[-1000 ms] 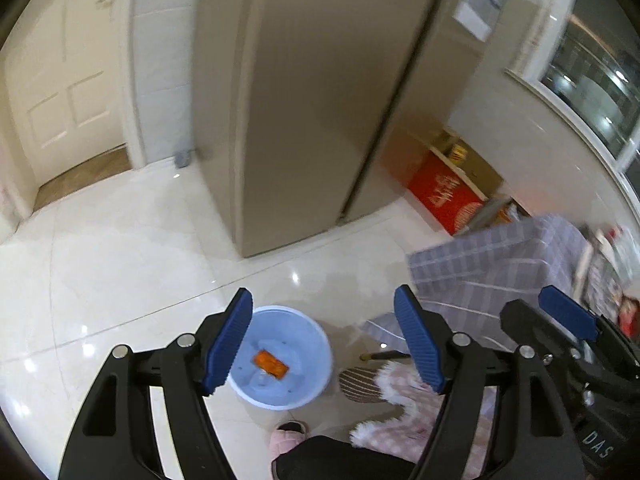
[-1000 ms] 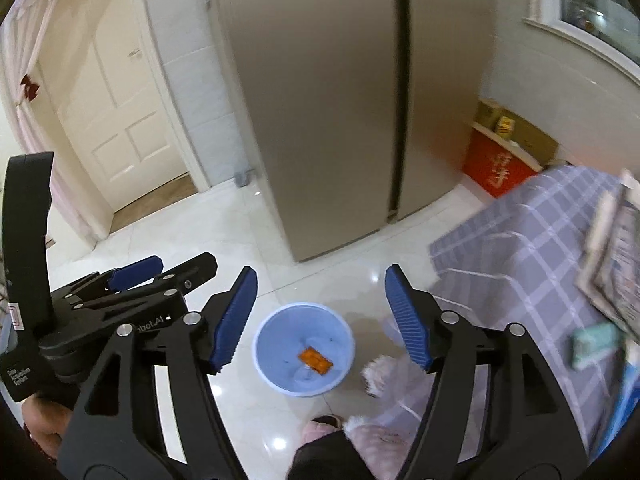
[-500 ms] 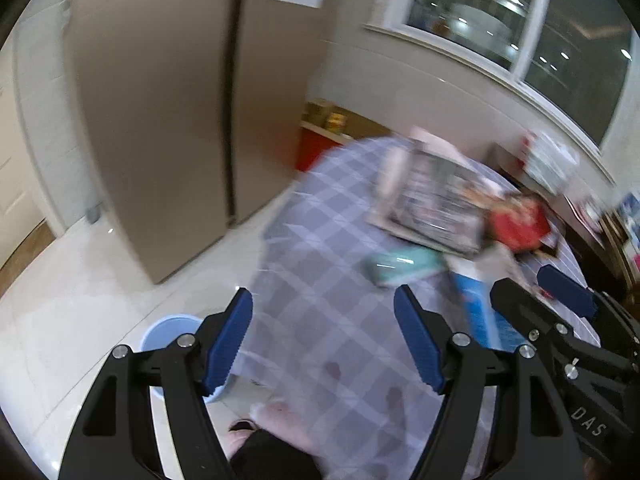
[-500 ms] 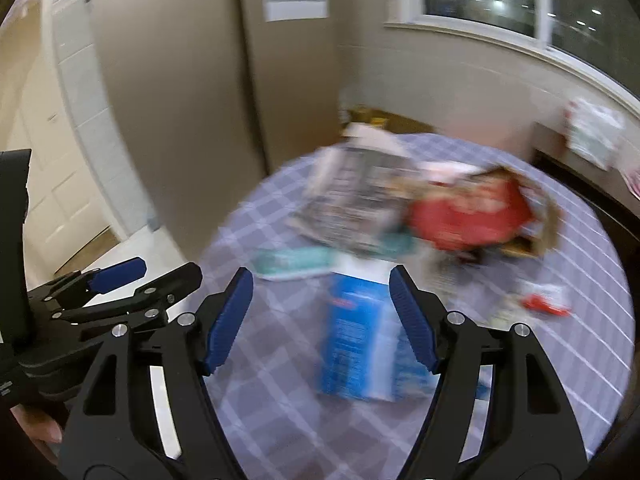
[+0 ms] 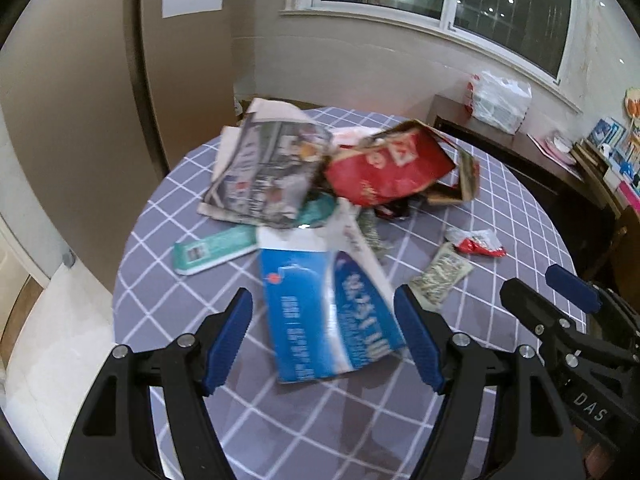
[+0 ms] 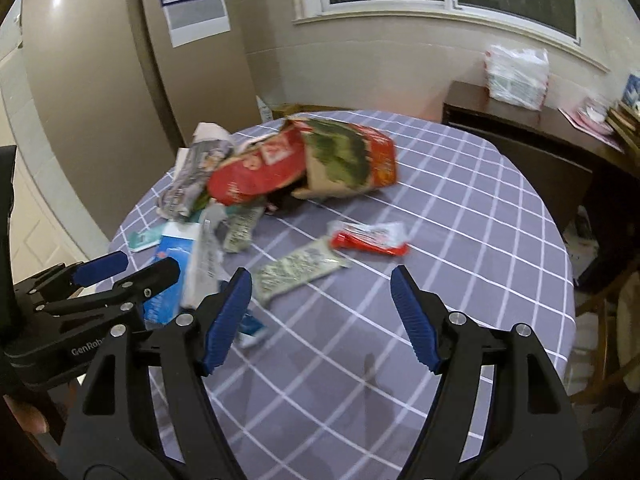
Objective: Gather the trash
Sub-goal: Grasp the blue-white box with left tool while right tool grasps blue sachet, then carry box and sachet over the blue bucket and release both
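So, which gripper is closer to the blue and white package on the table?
Left. The left gripper hangs open right over the blue and white package; the right gripper is open off to its right, over bare tablecloth.

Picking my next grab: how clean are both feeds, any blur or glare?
Left wrist: blue carton and newspaper smeared by motion blur, print unreadable; fisheye bends the table edge. Right wrist: the litter is softer still; a lamp glares on the fridge.
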`<state>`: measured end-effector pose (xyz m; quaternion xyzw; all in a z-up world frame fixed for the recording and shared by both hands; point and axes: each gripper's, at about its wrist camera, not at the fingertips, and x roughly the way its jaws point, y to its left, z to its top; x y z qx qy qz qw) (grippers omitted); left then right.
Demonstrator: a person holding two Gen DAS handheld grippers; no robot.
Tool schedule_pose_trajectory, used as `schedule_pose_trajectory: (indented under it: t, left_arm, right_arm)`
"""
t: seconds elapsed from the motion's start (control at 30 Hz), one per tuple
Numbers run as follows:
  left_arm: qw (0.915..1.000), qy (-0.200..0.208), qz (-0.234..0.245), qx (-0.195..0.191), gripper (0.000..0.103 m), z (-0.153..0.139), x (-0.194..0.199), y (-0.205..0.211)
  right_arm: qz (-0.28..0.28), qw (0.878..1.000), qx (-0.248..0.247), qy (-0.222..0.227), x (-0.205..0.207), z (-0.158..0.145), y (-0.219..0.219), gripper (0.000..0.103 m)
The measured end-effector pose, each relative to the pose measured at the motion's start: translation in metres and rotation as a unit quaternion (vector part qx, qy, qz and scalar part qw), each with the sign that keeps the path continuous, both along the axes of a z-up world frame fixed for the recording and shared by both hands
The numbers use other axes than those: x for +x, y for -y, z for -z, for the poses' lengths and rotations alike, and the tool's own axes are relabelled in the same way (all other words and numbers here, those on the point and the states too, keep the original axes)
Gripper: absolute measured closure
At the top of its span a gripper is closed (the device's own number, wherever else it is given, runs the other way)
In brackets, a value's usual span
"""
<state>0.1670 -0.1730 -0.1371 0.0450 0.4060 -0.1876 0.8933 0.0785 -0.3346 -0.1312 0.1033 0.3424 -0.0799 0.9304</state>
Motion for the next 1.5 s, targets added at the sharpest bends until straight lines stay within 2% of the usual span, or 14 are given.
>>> schedule_pose_trajectory:
  t: [0.23, 0.3, 0.37, 0.47, 0.53, 0.67, 0.93, 1.13, 1.17, 1.23, 1.3, 1.4, 1.5]
  left_arm:
    - [0.9997, -0.006, 0.010, 0.020, 0.032, 0.007, 0.001, 0.027]
    - [0.9996, -0.007, 0.009, 0.026, 0.039, 0.010, 0.004, 0.031]
    - [0.9994, -0.019, 0.006, 0.030, 0.054, 0.015, 0.011, 0.033]
    - [0.9991, -0.037, 0.006, 0.021, 0.063, 0.020, 0.019, 0.032]
    - [0.9992, -0.036, 0.005, 0.020, 0.073, 0.021, 0.020, 0.030]
    - [0.9997, -0.020, 0.000, 0.013, 0.082, 0.016, 0.015, 0.023]
    - [1.0000, 0.004, -0.001, -0.009, 0.085, -0.001, -0.008, -0.002]
    - [0.9997, 0.019, 0.002, -0.017, 0.085, -0.009, -0.021, -0.011]
    - [0.9996, 0.021, 0.002, -0.018, 0.085, -0.010, -0.022, -0.013]
    - [0.9995, 0.024, -0.001, -0.021, 0.085, -0.012, -0.025, -0.019]
    - [0.9993, 0.028, -0.003, -0.024, 0.085, -0.015, -0.026, -0.023]
    - [0.9989, 0.034, -0.006, -0.033, 0.085, -0.021, -0.029, -0.031]
    - [0.9982, 0.042, -0.008, -0.043, 0.085, -0.027, -0.032, -0.039]
  right_arm:
    - [0.015, 1.000, 0.010, -0.004, -0.009, 0.006, 0.023, 0.031]
    - [0.018, 1.000, 0.013, -0.006, -0.010, 0.008, 0.029, 0.031]
    - [0.020, 1.000, 0.012, -0.011, -0.009, 0.010, 0.032, 0.031]
    - [0.021, 1.000, 0.013, -0.017, -0.007, 0.014, 0.037, 0.031]
    - [0.021, 0.999, 0.011, -0.022, -0.004, 0.016, 0.038, 0.031]
    - [0.010, 0.999, 0.013, -0.030, 0.003, 0.019, 0.034, 0.031]
    - [-0.050, 0.998, 0.013, -0.047, 0.017, 0.026, -0.004, 0.031]
    - [-0.090, 0.993, -0.007, -0.069, 0.030, 0.032, -0.035, 0.032]
    - [-0.095, 0.993, -0.011, -0.075, 0.033, 0.034, -0.040, 0.033]
    - [-0.100, 0.991, -0.017, -0.087, 0.037, 0.039, -0.046, 0.043]
    - [-0.097, 0.990, -0.044, -0.090, 0.039, 0.041, -0.053, 0.053]
    - [-0.107, 0.988, -0.060, -0.089, 0.037, 0.041, -0.062, 0.085]
    - [-0.113, 0.987, -0.063, -0.091, 0.034, 0.040, -0.067, 0.086]
